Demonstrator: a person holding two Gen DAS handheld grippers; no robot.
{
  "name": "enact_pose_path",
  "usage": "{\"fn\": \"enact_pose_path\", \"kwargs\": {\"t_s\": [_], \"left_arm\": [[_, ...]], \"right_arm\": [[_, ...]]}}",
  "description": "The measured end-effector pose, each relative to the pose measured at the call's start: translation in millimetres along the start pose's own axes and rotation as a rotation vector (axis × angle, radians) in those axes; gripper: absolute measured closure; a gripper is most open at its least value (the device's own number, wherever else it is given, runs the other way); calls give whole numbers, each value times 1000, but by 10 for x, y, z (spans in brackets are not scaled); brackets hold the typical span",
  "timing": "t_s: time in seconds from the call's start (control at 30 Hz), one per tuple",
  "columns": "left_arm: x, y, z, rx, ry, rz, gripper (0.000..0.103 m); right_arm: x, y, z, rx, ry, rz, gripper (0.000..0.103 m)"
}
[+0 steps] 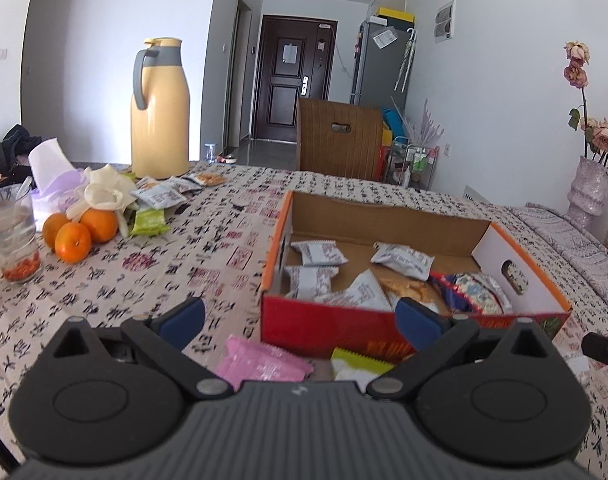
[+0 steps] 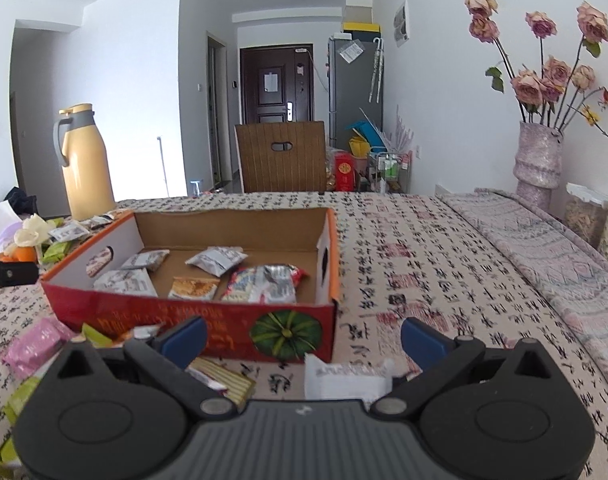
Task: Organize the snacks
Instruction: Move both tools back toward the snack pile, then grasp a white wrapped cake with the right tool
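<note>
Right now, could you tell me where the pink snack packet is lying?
The pink snack packet lies on the tablecloth just outside the cardboard box's red front wall, between the open left tool's fingers, beside a yellow-green packet.

snacks [image 2: 211, 260] in box [image 2: 231, 220] on table [image 2: 424, 260]

The box [image 2: 207, 320] is plain corrugated cardboard, raw brown inside with a glossy printed red front. Snack packets [image 1: 400, 261] look like crinkly shiny foil-plastic. Desk [image 2: 424, 248] is covered in matt printed cloth. Thermos [image 1: 159, 112] is smooth plastic.
</note>
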State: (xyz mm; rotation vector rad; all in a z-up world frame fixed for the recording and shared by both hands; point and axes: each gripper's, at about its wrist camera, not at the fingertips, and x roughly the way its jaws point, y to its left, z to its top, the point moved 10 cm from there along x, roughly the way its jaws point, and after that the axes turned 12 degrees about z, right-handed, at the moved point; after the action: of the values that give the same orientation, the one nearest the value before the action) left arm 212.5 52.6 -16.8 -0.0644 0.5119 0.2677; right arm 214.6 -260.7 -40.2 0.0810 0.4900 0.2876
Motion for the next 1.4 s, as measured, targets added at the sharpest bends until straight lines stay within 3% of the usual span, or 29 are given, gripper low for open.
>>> {"fn": "enact_pose_path", "kwargs": {"t_s": [0.43, 0.97, 1.07, 1.27, 1.4], "left_arm": [[-44, 289, -411, 11, 63, 32, 0], [-46, 413, -451, -16, 84, 46, 0], [-53, 413, -462, -16, 87, 47, 0], [-61, 468, -464, -22, 89, 60, 0], [-38, 514, -478, -31, 97, 68, 0]], "right_arm": [[-55, -242, -320, 58, 53, -49, 0], [312, -431, -432, 81, 156, -73, 0], [430, -442, -459, 95, 176, -79, 7], [501, -426, -475, 119, 179, -54, 44], [453, -434, -467, 120, 160, -56, 46]]}}
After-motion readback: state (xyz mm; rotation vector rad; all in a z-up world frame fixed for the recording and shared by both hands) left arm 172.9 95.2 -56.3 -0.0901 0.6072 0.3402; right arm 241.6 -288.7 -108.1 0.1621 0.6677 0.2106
